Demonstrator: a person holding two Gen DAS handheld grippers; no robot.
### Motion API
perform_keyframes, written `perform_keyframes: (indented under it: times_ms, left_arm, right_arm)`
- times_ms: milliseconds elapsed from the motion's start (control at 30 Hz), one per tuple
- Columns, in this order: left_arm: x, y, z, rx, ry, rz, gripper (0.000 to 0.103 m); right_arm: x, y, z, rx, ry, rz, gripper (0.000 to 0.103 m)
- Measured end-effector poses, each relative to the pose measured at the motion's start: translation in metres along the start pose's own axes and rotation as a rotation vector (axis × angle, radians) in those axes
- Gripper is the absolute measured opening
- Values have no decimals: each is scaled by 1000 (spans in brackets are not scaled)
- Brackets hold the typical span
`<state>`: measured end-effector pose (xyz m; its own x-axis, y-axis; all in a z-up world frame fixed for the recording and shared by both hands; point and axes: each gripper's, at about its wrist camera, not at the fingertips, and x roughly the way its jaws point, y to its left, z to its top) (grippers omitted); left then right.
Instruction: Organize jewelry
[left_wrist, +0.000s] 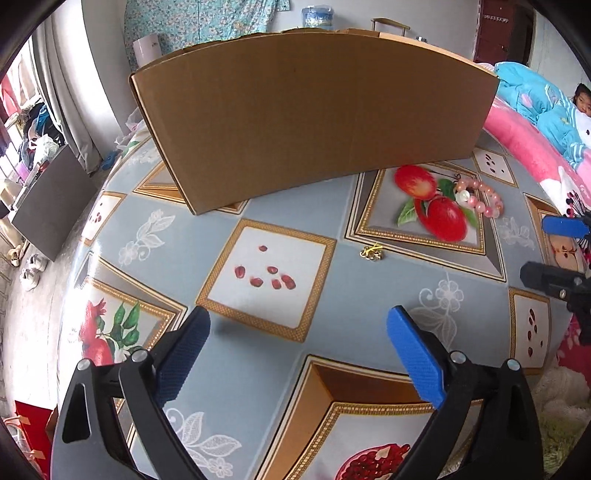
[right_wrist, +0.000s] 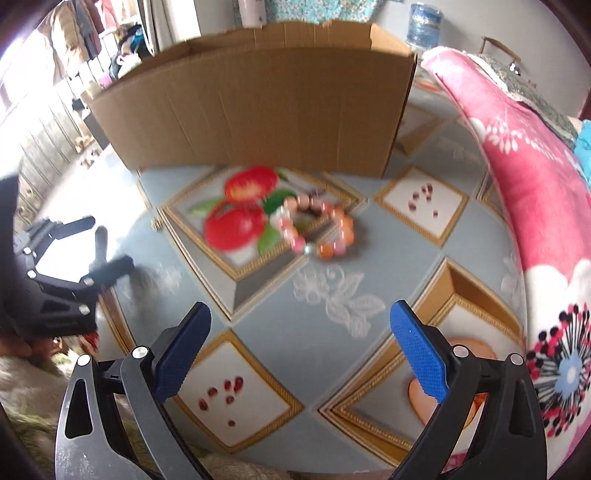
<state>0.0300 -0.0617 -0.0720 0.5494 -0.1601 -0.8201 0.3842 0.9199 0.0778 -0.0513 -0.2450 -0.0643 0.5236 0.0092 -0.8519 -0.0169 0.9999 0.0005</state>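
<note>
Both the left gripper (left_wrist: 298, 321) and right gripper (right_wrist: 301, 317) hang over the table (left_wrist: 332, 325) with jaws wide apart and empty, so picking up looks about to start. From the left gripper, a small gold trinket (left_wrist: 372, 253) lies at one o'clock, the pink bead bracelet (right_wrist: 319, 230) beyond it, and the cardboard box (left_wrist: 314, 110) farthest; next, I judge, a gripper must close on one piece. No readable writing shows.

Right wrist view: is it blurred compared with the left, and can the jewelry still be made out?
Right wrist view: motion-smeared, bead bracelet soft but recognisable, cardboard box edges fuzzy. Left wrist view: sharp, bracelet and small gold piece crisp; fisheye bows the box in both.
</note>
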Motion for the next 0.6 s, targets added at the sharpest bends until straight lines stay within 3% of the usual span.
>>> perform_keyframes:
  times_ms: [133, 467, 600]
  left_arm:
    - [2, 4, -2, -24, -8, -6, 99]
    - [4, 11, -5, -43, -16, -21, 99]
    - [4, 10, 0, -42, -22, -22, 99]
  right_arm:
    - [13, 7, -10, -35, 33, -29, 95]
    - [12, -3, -18, -52, 4, -7, 95]
    - [18, -7, -7, -65, 14, 2, 95]
